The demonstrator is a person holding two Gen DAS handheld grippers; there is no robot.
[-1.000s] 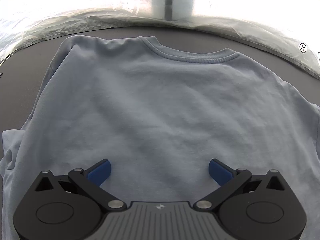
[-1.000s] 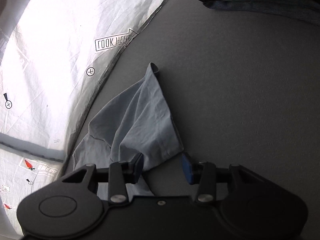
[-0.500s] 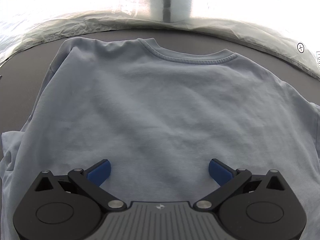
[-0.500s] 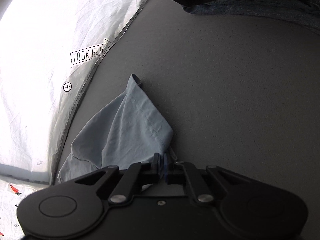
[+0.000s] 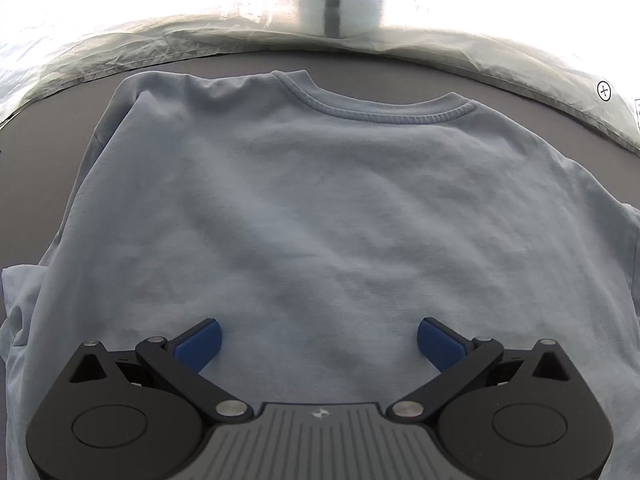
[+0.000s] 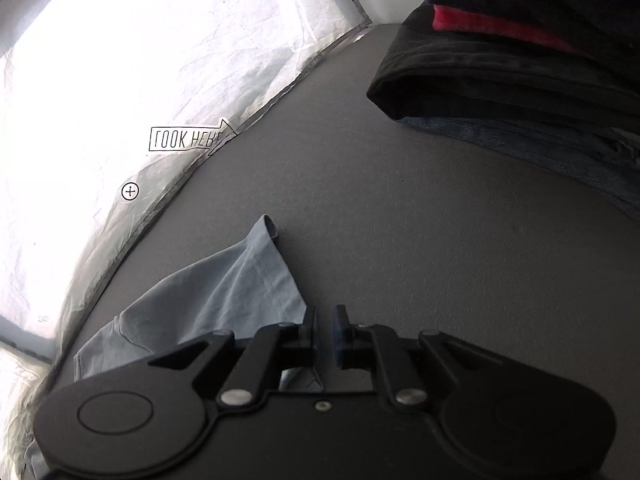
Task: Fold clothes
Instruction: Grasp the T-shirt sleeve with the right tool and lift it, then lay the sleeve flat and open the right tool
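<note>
A light blue T-shirt (image 5: pixel 320 208) lies flat on the grey table, collar (image 5: pixel 384 110) at the far side. My left gripper (image 5: pixel 319 340) hovers open over the shirt's middle, with nothing between its blue pads (image 5: pixel 200 344). In the right wrist view, one sleeve (image 6: pixel 224 296) of the shirt rises off the table toward my right gripper (image 6: pixel 325 336). Its hem runs taut into the left pad, and a corner of cloth shows below the fingers. The jaws are opening: a narrow slit shows between the tips, while the sleeve still hangs from them.
A stack of folded dark clothes (image 6: pixel 520 64), with a red layer and denim underneath, sits at the far right of the table (image 6: pixel 420 220). Crinkled white sheeting (image 6: pixel 120 80) with printed marks borders the table's far and left edges.
My right gripper closed on the sleeve's corner, then rose and turned with it; the clothes stack now looms larger. A thin slit has reappeared between the pads. The left gripper stayed still.
</note>
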